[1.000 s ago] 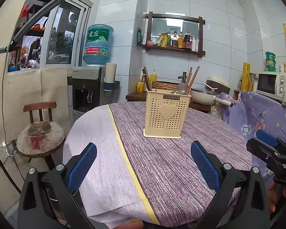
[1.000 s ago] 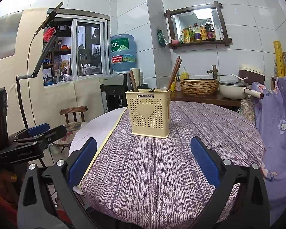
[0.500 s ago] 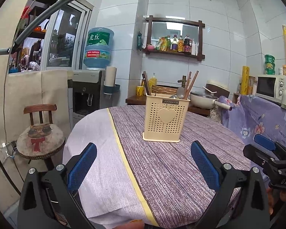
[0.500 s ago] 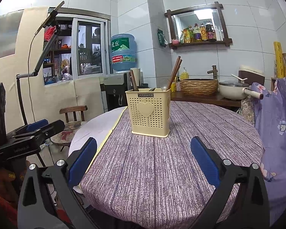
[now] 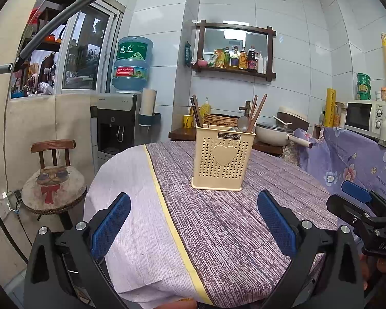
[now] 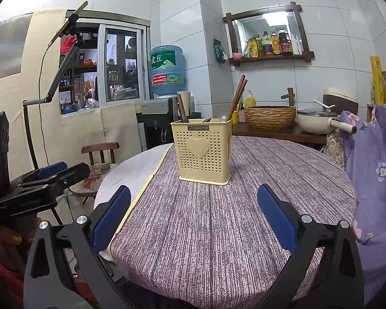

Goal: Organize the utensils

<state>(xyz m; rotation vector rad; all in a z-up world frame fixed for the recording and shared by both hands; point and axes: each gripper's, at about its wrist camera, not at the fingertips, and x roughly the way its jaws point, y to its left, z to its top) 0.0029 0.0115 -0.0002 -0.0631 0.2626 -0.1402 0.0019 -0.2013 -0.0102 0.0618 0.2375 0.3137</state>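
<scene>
**Status check: utensils stowed, both tools empty**

At this moment you held the left gripper point(image 5: 194, 213) near the table's front edge with its jaws spread wide and nothing between the blue pads point(image 5: 110, 225). You held the right gripper point(image 6: 194, 212) the same way: jaws wide apart, no load. Each tool also appeared at the margin of the other's camera view, low and to the side, well apart from the holder.

The utensil holder point(image 5: 223, 161), a cream perforated box with a heart on its front, stood upright near the middle of the round table point(image 5: 218, 219). Brown chopsticks point(image 5: 257, 112) leaned out of its right side, darker sticks point(image 5: 196, 113) rose from its left side, and a metal spoon point(image 5: 242, 123) showed above the rim. The inner compartments were hidden, so you could not tell which slot held which item.

No loose utensil lay on the striped tablecloth point(image 6: 218, 231) in either view. Judged from that layout, the sorting appeared finished or very nearly so. At most, a check of the table areas outside both views remained.
</scene>
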